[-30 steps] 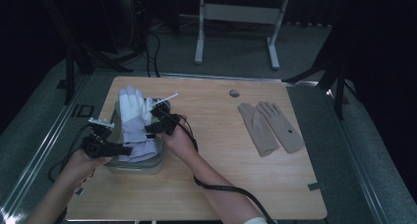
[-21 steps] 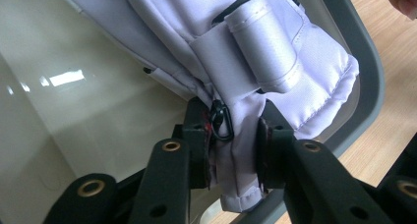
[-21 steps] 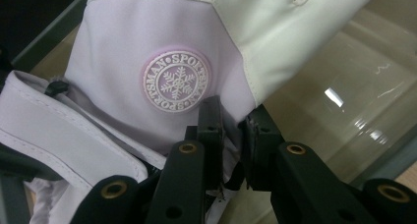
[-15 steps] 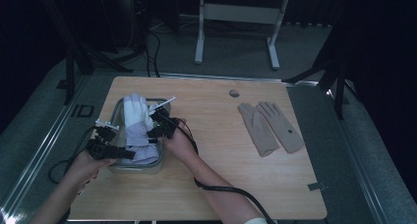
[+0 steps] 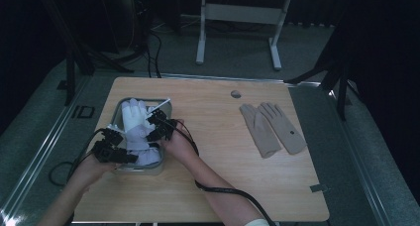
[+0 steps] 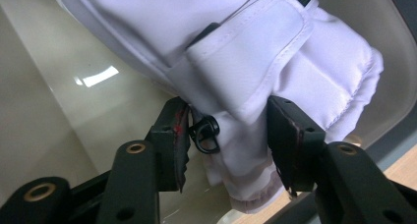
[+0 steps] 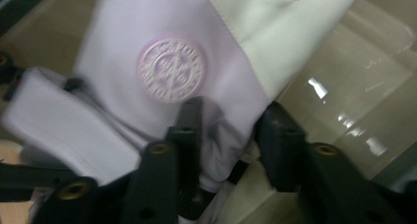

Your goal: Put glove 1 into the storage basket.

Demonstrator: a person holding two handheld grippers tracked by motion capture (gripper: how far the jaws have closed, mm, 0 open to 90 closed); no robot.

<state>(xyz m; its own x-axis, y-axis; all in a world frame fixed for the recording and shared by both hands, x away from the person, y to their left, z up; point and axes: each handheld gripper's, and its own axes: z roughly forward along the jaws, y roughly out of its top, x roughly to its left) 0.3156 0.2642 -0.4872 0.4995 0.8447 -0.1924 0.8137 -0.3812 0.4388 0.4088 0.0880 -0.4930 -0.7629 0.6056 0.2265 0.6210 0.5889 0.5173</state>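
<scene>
Between the two grippers, a white padded glove (image 5: 134, 129) lies in a shallow grey tray (image 5: 165, 105) at the near left part of the table (image 5: 218, 151), its fingers pointing away from the person. From above, the hands and black gripper bodies cover the glove's cuff end, so the contact there is hard to make out. The left gripper view cuts the glove off at the top, and the right gripper view is blurred.

A round embossed badge (image 7: 171, 70) sits on the pale lilac panel just beyond the right gripper's jaws; its lettering is too smeared to read. Nothing else carries legible writing.

The left gripper (image 6: 228, 135) has its jaws partly spread and they have just been opening; the cuff's folded strap and hem hang between them, with a small black clip (image 6: 205, 134) beside the left-hand pad (image 6: 172, 135). The right-hand pad sits against the fabric, though I can't tell whether it presses. The right gripper (image 7: 231, 130) is likewise partly spread and has just been opening, with a fold of the glove loose between its jaws.

Well off to the right gripper's far side, a pair of beige gloves (image 5: 271, 128) lies flat on the table
</scene>
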